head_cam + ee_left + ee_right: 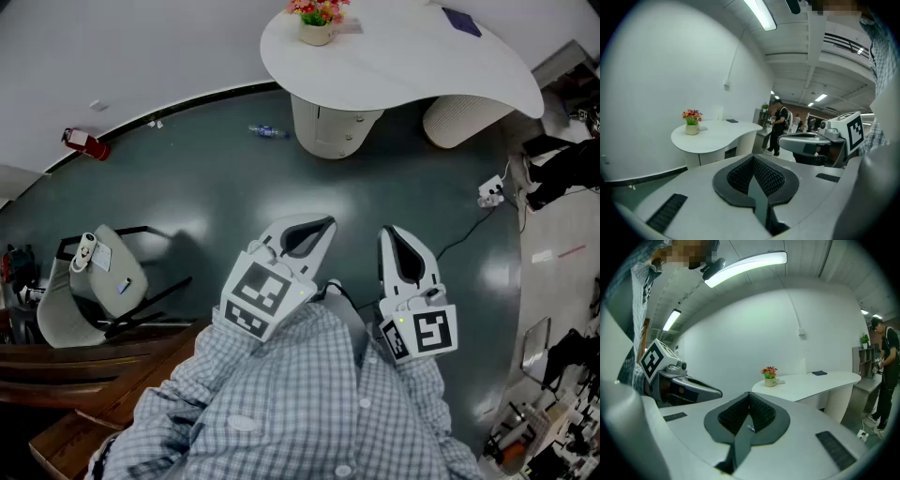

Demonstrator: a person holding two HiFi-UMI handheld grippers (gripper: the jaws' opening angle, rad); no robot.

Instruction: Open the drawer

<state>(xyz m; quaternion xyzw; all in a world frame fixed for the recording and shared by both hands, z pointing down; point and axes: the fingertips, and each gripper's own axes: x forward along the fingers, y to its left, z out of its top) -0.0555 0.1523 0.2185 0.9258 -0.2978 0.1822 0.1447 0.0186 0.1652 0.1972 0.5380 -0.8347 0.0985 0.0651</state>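
I hold both grippers close to my chest, above the dark floor. My left gripper (322, 226) is shut with nothing in it; in the left gripper view its black pads (740, 176) meet along one line. My right gripper (389, 234) is also shut and empty. A white curved table (403, 56) stands ahead, about a metre away. It rests on a round white pedestal cabinet (328, 127) with panel seams. That same cabinet (712, 157) shows in the left gripper view. I cannot make out a drawer handle. A flower pot (317, 28) sits on the tabletop.
A white chair (94, 291) and dark wooden furniture (75, 366) are at my left. A plastic bottle (267, 131) and a red object (84, 142) lie on the floor. A cable with a socket block (490, 192) runs at the right. A person (778, 126) stands beyond the table.
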